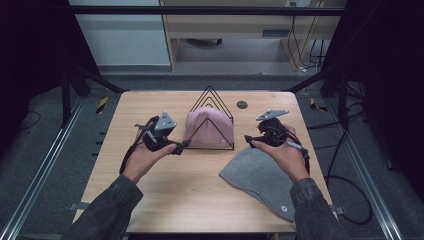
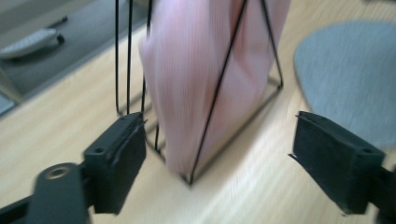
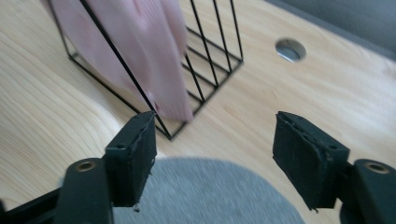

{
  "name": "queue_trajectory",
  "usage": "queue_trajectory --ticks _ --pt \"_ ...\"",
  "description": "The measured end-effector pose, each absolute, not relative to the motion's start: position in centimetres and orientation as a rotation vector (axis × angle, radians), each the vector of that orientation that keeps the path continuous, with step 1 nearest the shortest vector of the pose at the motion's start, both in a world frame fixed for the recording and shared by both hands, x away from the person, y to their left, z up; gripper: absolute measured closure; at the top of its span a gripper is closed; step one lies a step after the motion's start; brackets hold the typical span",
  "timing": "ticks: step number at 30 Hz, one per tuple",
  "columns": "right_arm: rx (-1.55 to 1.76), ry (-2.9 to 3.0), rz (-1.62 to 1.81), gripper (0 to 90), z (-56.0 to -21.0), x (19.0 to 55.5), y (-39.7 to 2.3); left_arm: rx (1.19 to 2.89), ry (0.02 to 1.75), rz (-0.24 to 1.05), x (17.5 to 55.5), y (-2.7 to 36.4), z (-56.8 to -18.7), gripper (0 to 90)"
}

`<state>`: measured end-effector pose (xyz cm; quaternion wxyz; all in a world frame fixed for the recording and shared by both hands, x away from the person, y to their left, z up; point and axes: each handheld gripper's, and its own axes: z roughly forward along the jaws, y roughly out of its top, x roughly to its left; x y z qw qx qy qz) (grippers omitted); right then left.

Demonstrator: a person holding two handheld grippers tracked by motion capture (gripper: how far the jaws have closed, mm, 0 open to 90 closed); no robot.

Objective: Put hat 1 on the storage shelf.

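Note:
A pink knit hat point(image 1: 207, 127) stands upright inside a black wire triangular rack point(image 1: 210, 89) at the middle of the wooden table point(image 1: 150, 115). A grey hat point(image 1: 260, 175) lies flat at the front right. My left gripper point(image 1: 182, 146) sits just left of the rack, open, with nothing between its jaws. In the left gripper view the pink hat point(image 2: 196, 70) and the rack's wire point(image 2: 219, 93) are close ahead of my left gripper point(image 2: 217, 158). My right gripper point(image 1: 251, 141) is open beside the rack's right end, over the grey hat's point(image 3: 210, 196) far edge.
A round cable hole point(image 1: 242, 104) sits in the table behind the rack, also in the right gripper view as the hole point(image 3: 290, 49). Bare wood lies in front of the rack and at the left. Cables trail on the floor to the right.

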<state>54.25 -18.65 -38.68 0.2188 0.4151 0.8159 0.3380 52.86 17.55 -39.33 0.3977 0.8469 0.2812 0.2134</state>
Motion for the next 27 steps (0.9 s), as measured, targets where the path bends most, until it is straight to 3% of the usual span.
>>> queue_trajectory --ticks 5,9,19,27 --pt "1.257 2.247 0.953 20.3 -41.1 53.9 -21.6 2.208 0.734 0.57 50.6 19.8 -42.3 8.6" --pt "1.318 2.23 0.949 20.7 -42.4 53.9 -23.1 2.212 0.779 0.562 49.6 21.7 -43.8 8.3" --pt "1.517 2.066 0.856 32.6 -45.5 53.2 -28.1 2.226 0.972 0.576 46.9 27.1 -45.6 9.0" --pt "1.597 2.022 0.905 41.2 -46.9 52.6 -30.6 2.225 1.044 0.606 47.0 28.4 -46.0 9.9"
